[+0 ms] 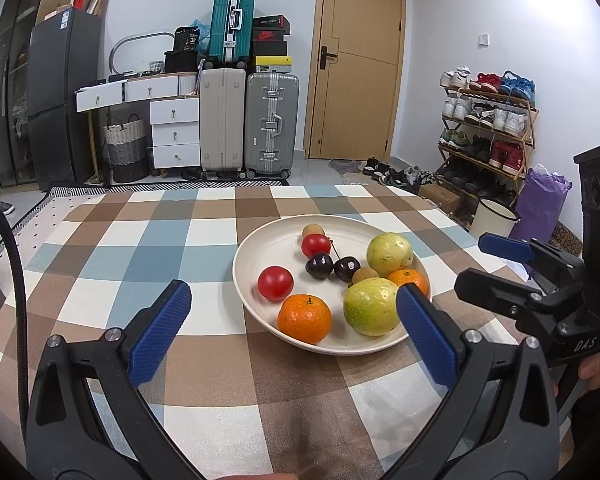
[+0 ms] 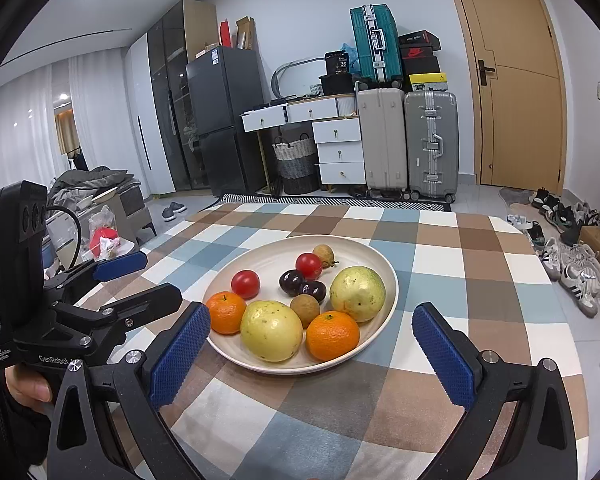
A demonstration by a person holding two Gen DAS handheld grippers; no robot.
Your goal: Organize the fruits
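Observation:
A cream plate (image 1: 272, 248) (image 2: 268, 258) on the checked tablecloth holds all the fruit. On it lie two oranges (image 1: 305, 319) (image 2: 332, 335), two yellow-green guavas (image 1: 370, 306) (image 2: 271, 330), two red tomatoes (image 1: 275, 282) (image 2: 245, 283), two dark cherries (image 1: 319, 265) (image 2: 292, 282) and small brown longans (image 1: 365, 275) (image 2: 305, 309). My left gripper (image 1: 294, 334) hovers open just before the plate's near rim, nothing between its fingers. My right gripper (image 2: 312, 350) is open too, over the plate's near edge. Each gripper shows at the side of the other's view.
The checked tablecloth (image 1: 140, 248) covers the table on every side of the plate. Beyond the table stand suitcases (image 1: 248, 128), a white drawer unit (image 1: 175, 132), a dark fridge (image 1: 60, 92), a wooden door (image 1: 356, 60) and a shoe rack (image 1: 488, 128).

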